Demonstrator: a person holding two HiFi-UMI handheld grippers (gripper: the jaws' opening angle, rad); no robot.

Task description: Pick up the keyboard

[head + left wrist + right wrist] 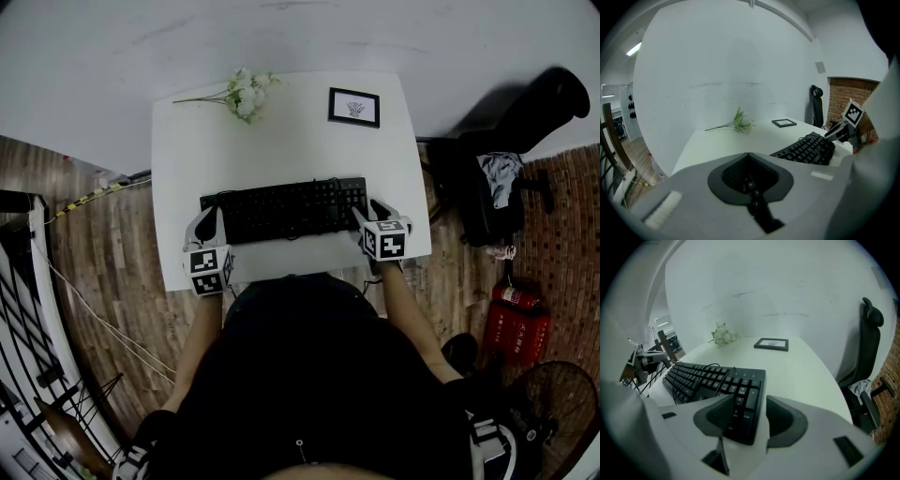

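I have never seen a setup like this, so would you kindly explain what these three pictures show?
No robot here: a person holds a claw in each hand. The top-down picture comes from a camera on the person's head; the other two come from cameras riding on the claws, looking along their jaws. On the white table lie a keyboard, flowers and a frame. The left claw is shut on the keyboard's left end; the right claw is open around its right end.
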